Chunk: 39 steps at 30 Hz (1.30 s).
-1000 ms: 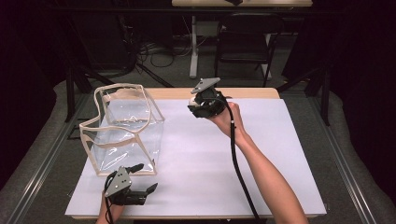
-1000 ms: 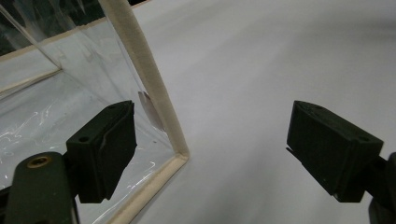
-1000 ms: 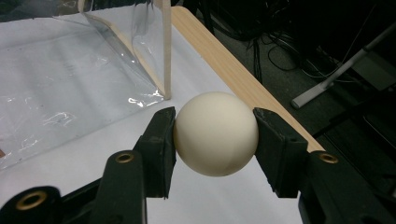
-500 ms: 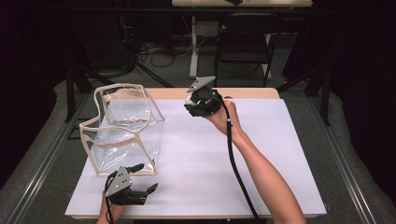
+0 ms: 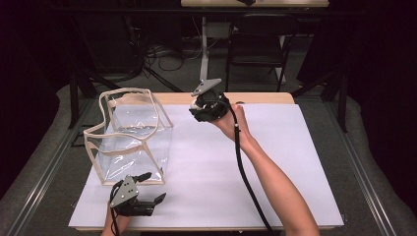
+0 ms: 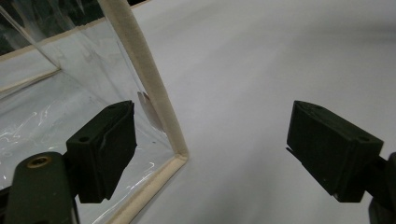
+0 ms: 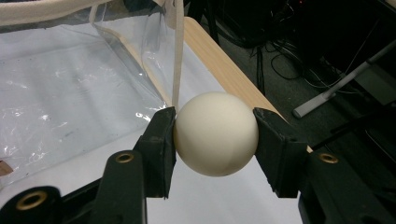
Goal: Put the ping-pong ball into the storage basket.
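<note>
Ball, cream, smooth, clamped between the right gripper's jaws.
Bag, clear, cream-trimmed, upright, open-topped, table's left.

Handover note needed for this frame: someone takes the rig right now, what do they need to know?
Right tool: shut on a white ball, held above the table's far edge, beside the clear bag.
Left tool: open, holding nothing, low at the near edge, by the bag's near corner.
Bag stands open-topped on the white sheet; nothing visible inside.
Done: ball is gripped.
Left, probably: put the ball into the bag, perhaps steadying it with the left tool.
</note>
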### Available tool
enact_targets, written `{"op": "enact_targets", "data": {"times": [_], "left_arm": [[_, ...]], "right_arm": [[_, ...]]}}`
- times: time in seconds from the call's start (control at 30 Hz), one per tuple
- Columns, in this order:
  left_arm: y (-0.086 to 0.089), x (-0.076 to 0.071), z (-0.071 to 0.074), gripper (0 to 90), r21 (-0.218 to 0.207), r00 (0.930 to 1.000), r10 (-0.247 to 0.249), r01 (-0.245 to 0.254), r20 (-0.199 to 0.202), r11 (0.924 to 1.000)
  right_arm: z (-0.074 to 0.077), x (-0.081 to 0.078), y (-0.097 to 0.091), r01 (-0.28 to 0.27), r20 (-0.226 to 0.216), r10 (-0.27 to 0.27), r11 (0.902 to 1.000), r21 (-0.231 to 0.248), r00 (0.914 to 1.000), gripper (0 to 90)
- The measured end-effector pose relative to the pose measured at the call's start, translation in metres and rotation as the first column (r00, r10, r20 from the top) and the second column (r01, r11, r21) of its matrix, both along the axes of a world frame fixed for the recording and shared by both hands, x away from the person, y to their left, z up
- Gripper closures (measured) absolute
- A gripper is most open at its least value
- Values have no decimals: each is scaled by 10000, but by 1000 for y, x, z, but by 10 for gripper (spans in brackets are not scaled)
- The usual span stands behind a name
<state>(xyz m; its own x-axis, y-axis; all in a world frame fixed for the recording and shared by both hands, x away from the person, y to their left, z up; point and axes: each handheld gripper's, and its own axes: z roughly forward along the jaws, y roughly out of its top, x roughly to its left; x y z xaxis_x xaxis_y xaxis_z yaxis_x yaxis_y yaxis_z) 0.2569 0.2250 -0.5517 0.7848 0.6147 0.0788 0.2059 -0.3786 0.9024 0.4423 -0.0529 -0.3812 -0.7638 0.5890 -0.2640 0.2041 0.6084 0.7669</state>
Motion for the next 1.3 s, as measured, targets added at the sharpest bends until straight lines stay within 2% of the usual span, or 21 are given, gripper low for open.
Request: {"op": "enact_targets", "data": {"times": [0.13, 1.3], "left_arm": [[0, 0, 0, 160, -32, 10000, -1, 1, -22, 10000], [-1, 1, 0, 160, -37, 10000, -17, 17, 4, 10000]], "right_arm": [[0, 0, 3, -52, 2, 52, 9999, -112, 10000, 509], [24, -1, 26, -438, 283, 440, 9990, -86, 9986, 508]]}}
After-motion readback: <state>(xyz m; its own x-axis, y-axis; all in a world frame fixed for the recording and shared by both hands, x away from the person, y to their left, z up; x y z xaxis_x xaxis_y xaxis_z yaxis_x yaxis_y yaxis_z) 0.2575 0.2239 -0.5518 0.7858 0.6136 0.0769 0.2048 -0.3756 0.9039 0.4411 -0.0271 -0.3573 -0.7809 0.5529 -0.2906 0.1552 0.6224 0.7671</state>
